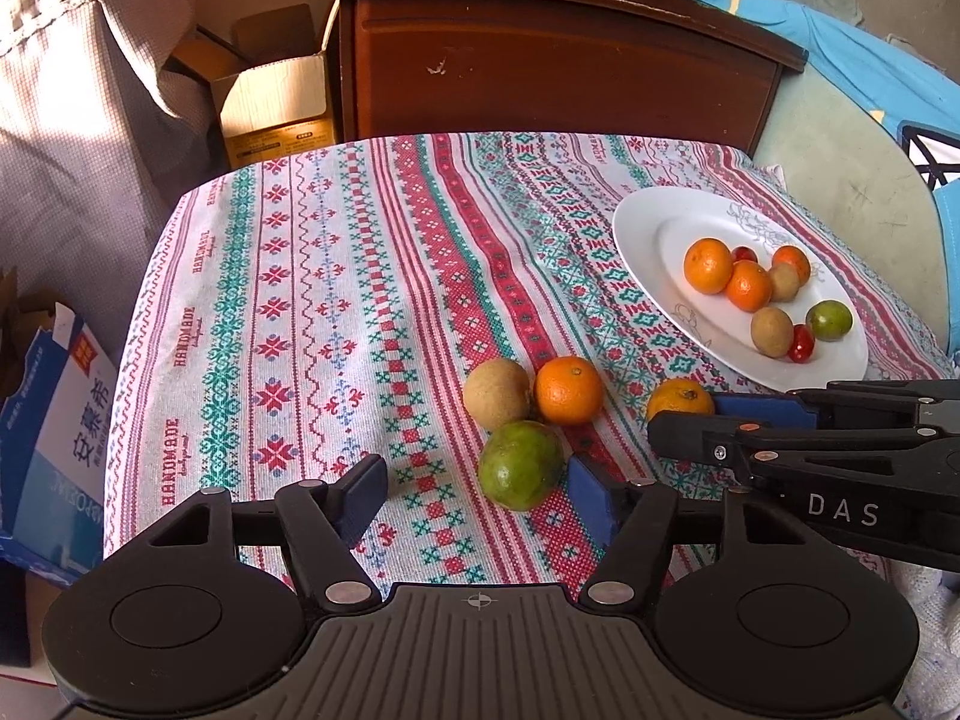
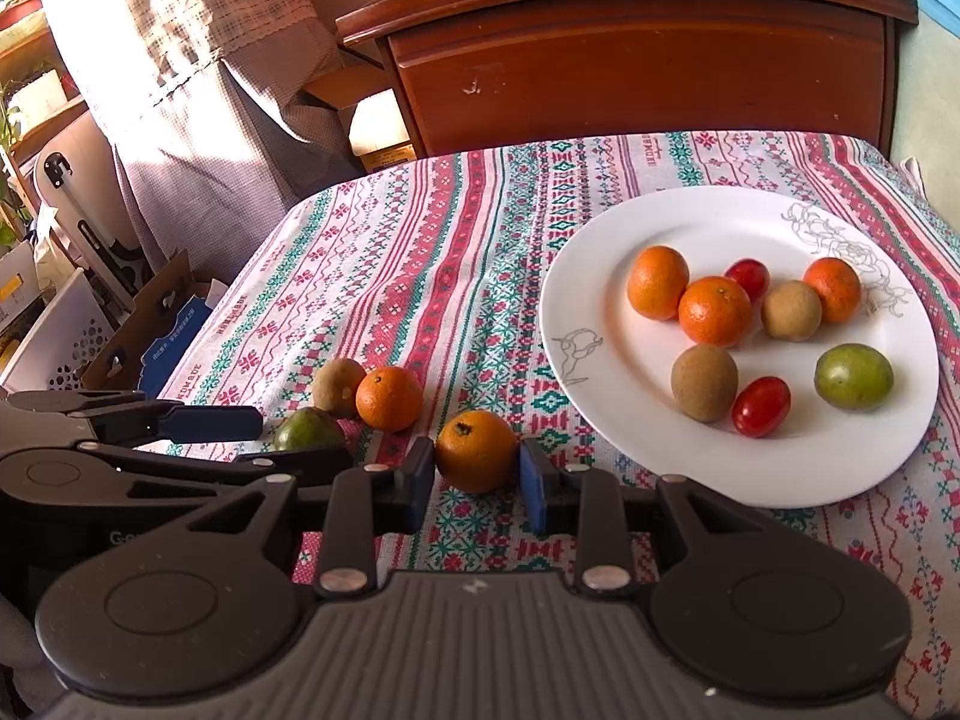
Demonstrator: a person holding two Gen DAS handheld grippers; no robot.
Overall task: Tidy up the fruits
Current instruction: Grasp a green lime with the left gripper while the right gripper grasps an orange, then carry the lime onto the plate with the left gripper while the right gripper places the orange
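Observation:
A white plate (image 2: 600,276) at the right of the table holds several fruits: tangerines, brown fruits, cherry tomatoes and a green one. On the cloth lie a green fruit (image 1: 521,464), a brown fruit (image 1: 497,393), a tangerine (image 1: 568,390) and another tangerine (image 2: 476,450). My right gripper (image 2: 476,477) has its blue pads touching both sides of this last tangerine, which rests on the cloth; it also shows in the left wrist view (image 1: 680,399). My left gripper (image 1: 477,495) is open, its right pad beside the green fruit.
The table wears a patterned red, green and white cloth (image 1: 336,300). A dark wooden cabinet (image 1: 558,60) stands behind it. Cardboard boxes (image 1: 276,102) and a blue carton (image 1: 54,438) sit off the table's left side. A curtain (image 2: 198,90) hangs at the left.

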